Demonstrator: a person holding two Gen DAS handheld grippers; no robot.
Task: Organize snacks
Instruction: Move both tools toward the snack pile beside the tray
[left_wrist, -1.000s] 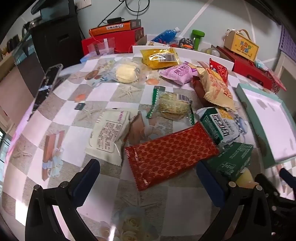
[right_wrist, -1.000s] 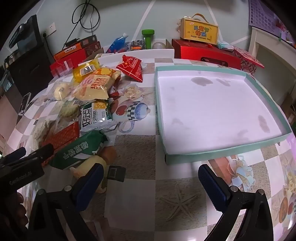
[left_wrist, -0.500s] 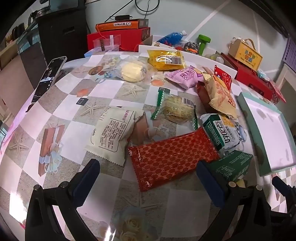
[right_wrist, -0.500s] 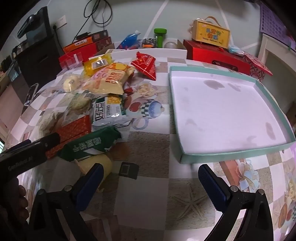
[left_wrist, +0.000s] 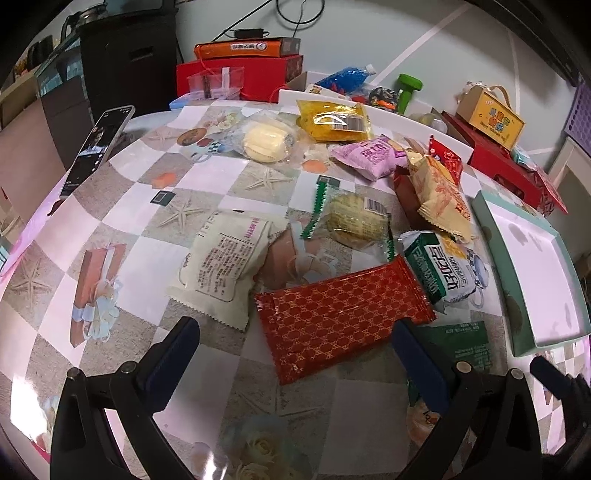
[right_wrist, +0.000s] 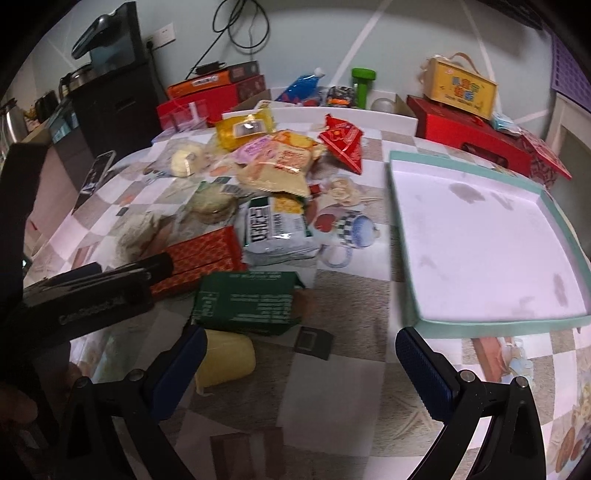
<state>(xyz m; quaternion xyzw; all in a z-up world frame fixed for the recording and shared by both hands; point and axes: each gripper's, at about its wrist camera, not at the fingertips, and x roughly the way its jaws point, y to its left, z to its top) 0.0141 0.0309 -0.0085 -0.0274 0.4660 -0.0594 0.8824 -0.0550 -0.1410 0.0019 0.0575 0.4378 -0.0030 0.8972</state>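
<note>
Left wrist view: my left gripper (left_wrist: 295, 339) hangs low over the bench (left_wrist: 122, 206) with its blue-padded jaws spread wide and nothing between them. Just ahead of it lies a flat red packet (left_wrist: 343, 317) with a gold lattice print, its near end reaching in between the jaws. To the left of that, a cream packet (left_wrist: 225, 262) lies with its printed back up. To the right sit a green-and-white packet (left_wrist: 439, 269) and a dark green packet (left_wrist: 458, 343). Farther off are a clear-wrapped round cake (left_wrist: 354, 221), an orange-patterned bag (left_wrist: 439, 195), a pink bag (left_wrist: 369, 155), a yellow bag (left_wrist: 332, 118) and a pale bun in clear wrap (left_wrist: 266, 142). A phone (left_wrist: 98, 147) lies at the far left edge.

In the right wrist view, my right gripper (right_wrist: 299, 354) is also spread wide and holds nothing. A yellow roll (right_wrist: 229, 358) lies just beside its left finger, touching the dark green packet's near edge. A small red bag (right_wrist: 343, 142) lies at the far side of the pile. The shallow mint-rimmed tray (right_wrist: 491, 323) sits ahead to the right, and its white floor is bare.

My judgement is that the sorting has hardly begun: every snack I can see is loose on the bench, none in the tray. The whole pile is left to move, likely starting with the red packet or the yellow roll.
</note>
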